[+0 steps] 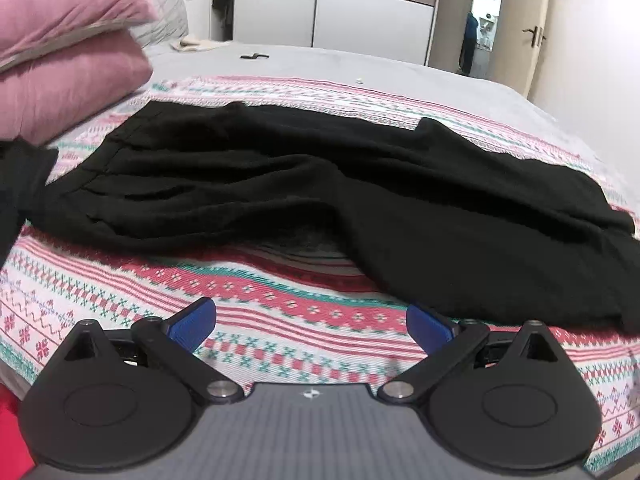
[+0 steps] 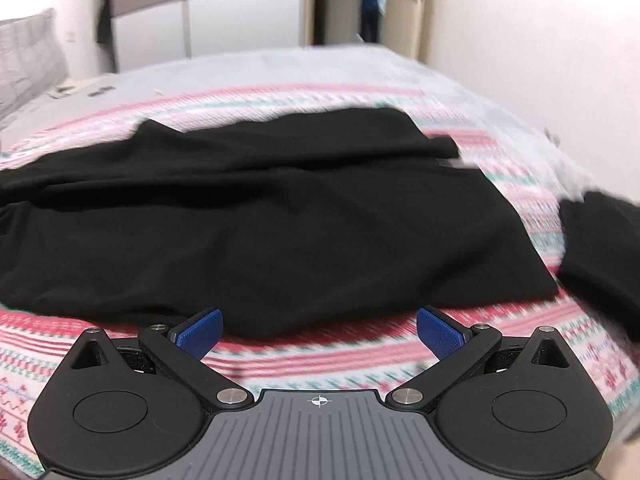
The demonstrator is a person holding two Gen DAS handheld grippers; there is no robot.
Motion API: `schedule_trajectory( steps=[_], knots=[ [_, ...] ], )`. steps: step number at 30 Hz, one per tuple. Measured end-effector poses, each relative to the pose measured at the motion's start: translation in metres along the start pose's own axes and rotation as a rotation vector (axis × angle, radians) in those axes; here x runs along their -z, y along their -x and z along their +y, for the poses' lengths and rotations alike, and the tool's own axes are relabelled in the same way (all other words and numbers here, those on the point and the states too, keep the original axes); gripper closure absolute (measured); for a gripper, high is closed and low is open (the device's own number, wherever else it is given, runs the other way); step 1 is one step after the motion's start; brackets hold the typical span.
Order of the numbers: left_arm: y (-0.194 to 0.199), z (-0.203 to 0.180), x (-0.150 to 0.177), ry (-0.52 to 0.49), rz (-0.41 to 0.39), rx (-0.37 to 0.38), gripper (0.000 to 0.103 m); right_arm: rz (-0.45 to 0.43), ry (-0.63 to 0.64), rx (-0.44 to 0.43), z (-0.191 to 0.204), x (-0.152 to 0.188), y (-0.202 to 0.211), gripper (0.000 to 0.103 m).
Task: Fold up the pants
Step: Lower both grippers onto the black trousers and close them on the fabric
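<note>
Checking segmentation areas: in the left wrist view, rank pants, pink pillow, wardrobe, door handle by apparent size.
1. pants
2. pink pillow and wardrobe: they look alike in area, and the pillow sits much nearer the camera, so no ranking between them
3. door handle

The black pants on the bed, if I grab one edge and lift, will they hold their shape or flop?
The black pants will probably flop: they lie in soft wrinkles on the patterned blanket. The fabric looks thin, so likely light. The unlifted part may drag, perhaps bunching the blanket.
</note>
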State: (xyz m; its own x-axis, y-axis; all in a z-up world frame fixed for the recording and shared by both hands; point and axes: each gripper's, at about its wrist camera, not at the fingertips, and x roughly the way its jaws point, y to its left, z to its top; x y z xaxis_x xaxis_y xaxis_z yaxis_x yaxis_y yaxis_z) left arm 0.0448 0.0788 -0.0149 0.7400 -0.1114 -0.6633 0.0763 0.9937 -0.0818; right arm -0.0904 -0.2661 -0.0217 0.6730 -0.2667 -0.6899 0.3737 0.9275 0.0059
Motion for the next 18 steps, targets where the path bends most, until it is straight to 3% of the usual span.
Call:
schedule_trajectory(
  steps=[5,12,18],
  knots=[
    [-0.012,0.016,0.001,0.039,0.027,0.040,0.000,0.088,-0.123,-0.028,-0.036,0.008,-0.015,0.000],
    [-0.017,0.022,0.005,0.042,0.022,0.116,0.000,0.041,-0.240,-0.053,-0.064,0.011,-0.017,0.000],
    [-0.018,0.013,0.006,0.036,0.004,0.247,0.000,0.002,-0.399,-0.066,-0.095,-0.003,-0.025,0.004]
  ],
)
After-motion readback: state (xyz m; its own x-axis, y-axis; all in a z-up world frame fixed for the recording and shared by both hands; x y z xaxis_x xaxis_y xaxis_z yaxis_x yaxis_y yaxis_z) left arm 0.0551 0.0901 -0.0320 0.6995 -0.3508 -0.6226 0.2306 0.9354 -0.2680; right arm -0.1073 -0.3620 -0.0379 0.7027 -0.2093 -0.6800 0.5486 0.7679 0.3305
